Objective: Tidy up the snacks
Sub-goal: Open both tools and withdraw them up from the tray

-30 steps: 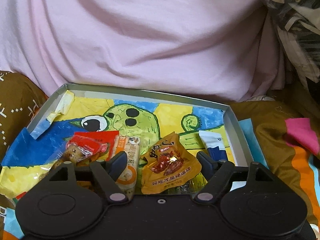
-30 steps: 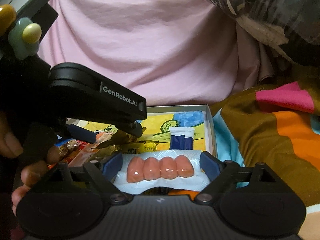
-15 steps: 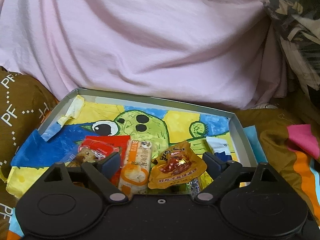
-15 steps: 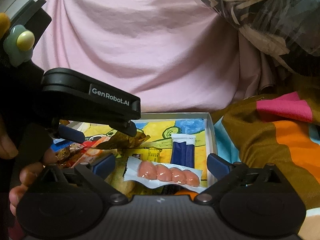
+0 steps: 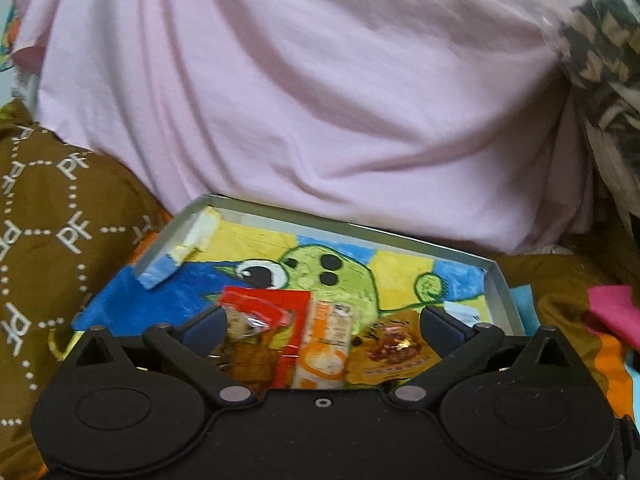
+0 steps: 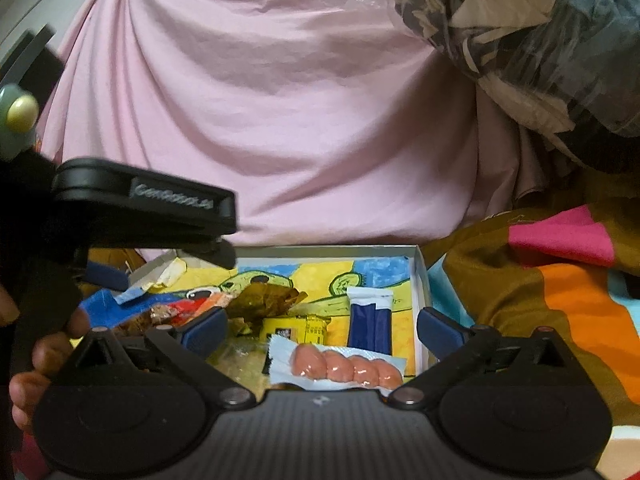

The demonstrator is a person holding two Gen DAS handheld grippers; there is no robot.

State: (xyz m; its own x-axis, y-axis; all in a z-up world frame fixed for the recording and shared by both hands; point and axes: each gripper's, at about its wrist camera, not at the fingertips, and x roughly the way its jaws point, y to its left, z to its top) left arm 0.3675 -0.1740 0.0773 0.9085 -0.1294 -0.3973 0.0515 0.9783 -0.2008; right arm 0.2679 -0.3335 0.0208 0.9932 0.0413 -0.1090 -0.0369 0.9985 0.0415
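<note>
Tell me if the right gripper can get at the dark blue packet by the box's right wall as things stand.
Probably yes. The right gripper is open and empty, and the dark blue packet lies just ahead in the box, uncovered. The sausage pack lies in front of it, overlapping its near end, so reach over that.

black tongs (image 5: 322, 320) with navy pads (image 5: 442, 325), round silver pivot screws.

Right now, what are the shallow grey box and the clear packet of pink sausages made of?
The shallow grey box looks like matte cardboard: thin, flat folded walls. The clear packet of pink sausages looks like shiny plastic film: see-through, crimped edge, glossy highlights.
</note>
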